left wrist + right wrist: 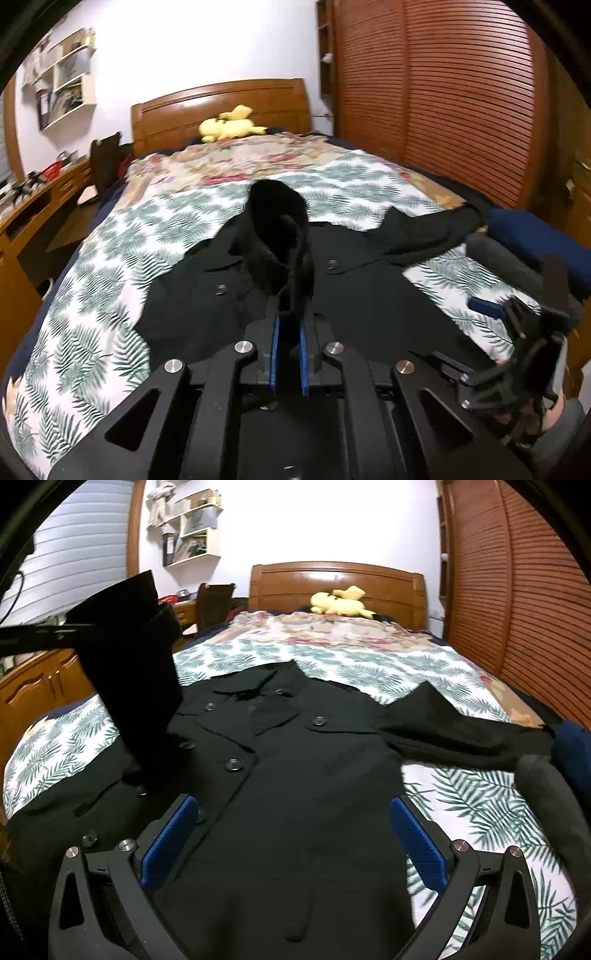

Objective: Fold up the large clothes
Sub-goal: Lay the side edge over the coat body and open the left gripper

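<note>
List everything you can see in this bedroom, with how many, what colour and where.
coat: one, black with buttons, spread flat on the bed
sleeve: one, black, lifted up off the bed in the left claw
bedspread: one, white with green leaves, under the coat
blanket: one, floral, at the head end of the bed
soft toy: one, yellow, by the headboard
headboard: one, brown wood, against the far wall
wardrobe doors: brown, slatted, on the right
wall shelf: one, white, on the far wall
desk: one, brown wood, on the left
left claw: one, black with blue pads, shut on the sleeve
right claw: one, black with blue pads, open above the coat
</note>
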Available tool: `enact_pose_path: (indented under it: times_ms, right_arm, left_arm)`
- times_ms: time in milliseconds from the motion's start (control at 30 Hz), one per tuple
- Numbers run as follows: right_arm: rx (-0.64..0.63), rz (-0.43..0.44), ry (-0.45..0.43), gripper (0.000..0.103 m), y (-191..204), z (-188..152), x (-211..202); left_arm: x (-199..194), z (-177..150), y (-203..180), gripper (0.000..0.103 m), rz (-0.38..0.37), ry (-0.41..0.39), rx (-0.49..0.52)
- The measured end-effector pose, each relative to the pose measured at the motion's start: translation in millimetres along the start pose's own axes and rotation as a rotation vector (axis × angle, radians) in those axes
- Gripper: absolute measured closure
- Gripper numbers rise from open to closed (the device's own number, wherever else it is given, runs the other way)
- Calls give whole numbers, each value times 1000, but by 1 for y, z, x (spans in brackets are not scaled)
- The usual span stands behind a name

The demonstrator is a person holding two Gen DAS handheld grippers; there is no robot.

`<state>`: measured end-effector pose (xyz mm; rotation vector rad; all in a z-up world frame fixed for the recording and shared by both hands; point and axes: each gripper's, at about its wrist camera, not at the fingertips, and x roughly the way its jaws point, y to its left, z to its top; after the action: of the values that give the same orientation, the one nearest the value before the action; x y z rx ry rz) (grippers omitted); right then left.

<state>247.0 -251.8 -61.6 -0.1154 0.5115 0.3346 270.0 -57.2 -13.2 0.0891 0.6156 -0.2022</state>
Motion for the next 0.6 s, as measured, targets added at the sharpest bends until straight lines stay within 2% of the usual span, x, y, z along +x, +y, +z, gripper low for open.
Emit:
enact_pose_path:
  times_ms: [100, 200, 233, 300, 367, 433, 467, 600]
  right_arm:
    - [25, -13, 1, 0, -9, -2, -2]
    - [41, -19, 2, 0, -8, -2, -1]
    - [44, -20, 3, 0, -8, -1, -1]
    - [49, -20, 5, 0, -6, -1, -1]
    - [50, -15, 8, 0, -4, 1, 0]
    - [49, -10, 14, 0, -1, 1, 3]
    - [48, -7, 19, 0, -2, 1, 4]
    - [37, -2, 36, 0, 5, 2, 12]
  left_arm:
    - [-3, -2, -7, 94, -18, -3, 10]
    - [1, -5, -8, 93, -2, -6, 6]
    - [3, -8, -7, 89, -4, -7, -1]
    - [6, -16, -4, 74, -16, -7, -27]
    - [7, -24, -3, 51, -19, -12, -43]
    - [11, -36, 2, 36, 0, -16, -45]
    - [13, -42, 5, 33, 17, -19, -45]
    - [22, -55, 16, 33, 52, 11, -35]
